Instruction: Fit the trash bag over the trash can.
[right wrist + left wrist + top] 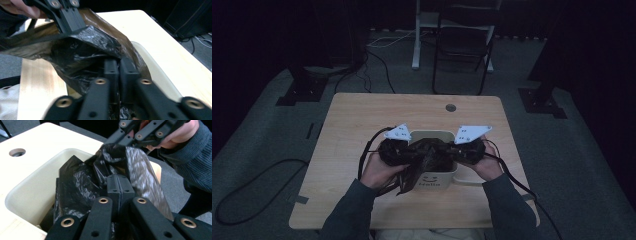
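A person seated at a light wooden surface (362, 120) holds a gripper in each hand over a cream bin (433, 180) printed with a smiley face. A black plastic bag (82, 187) sits partly inside the bin, with its edge pulled up above the rim. The left gripper (120, 185) has its jaws pressed together on a fold of the bag. The right gripper (118, 68) is likewise clamped on the bag's edge on the opposite side, just across from the left one.
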Available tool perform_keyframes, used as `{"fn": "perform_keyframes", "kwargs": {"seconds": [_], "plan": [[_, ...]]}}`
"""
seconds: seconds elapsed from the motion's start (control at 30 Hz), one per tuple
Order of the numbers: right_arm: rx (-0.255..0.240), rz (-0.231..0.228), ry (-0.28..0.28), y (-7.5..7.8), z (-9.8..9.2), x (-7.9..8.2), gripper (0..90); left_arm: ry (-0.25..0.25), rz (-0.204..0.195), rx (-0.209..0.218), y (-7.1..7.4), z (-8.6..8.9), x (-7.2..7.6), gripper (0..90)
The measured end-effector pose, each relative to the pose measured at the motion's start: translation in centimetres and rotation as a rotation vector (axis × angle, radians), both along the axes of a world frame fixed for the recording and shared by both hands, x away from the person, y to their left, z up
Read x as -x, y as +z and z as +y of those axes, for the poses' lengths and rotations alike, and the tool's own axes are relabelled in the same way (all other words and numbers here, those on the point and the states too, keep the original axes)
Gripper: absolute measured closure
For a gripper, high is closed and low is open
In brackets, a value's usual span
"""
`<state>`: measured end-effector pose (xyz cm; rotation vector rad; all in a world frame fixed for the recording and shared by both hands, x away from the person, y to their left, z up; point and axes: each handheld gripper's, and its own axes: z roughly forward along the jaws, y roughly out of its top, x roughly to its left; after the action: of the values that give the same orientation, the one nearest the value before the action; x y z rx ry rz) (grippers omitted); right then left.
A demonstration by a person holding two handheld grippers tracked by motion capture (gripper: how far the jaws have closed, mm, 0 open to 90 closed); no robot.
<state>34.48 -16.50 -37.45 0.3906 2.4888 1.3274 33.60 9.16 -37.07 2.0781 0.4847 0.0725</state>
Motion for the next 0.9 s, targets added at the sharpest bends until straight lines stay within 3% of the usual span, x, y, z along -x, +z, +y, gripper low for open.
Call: {"fn": "perform_keyframes", "kwargs": {"seconds": [0.4, 0.7, 0.9], "plan": [[-0.038, 0.027, -0.094, -0.7, -2.8, 0.0, 89.8, 0.101, -0.028, 0.062, 0.9, 5.2, 1.1, 81.9], [-0.072, 0.021, -0.117, -0.7, -3.3, 0.0, 89.8, 0.174, 0.008, 0.051, -1.2, 7.6, 1.4, 71.4], [-0.079, 0.016, -0.128, -0.7, -3.4, -0.1, 89.8, 0.197, 0.042, 0.058, -2.7, 8.8, 1.8, 64.0]]}}
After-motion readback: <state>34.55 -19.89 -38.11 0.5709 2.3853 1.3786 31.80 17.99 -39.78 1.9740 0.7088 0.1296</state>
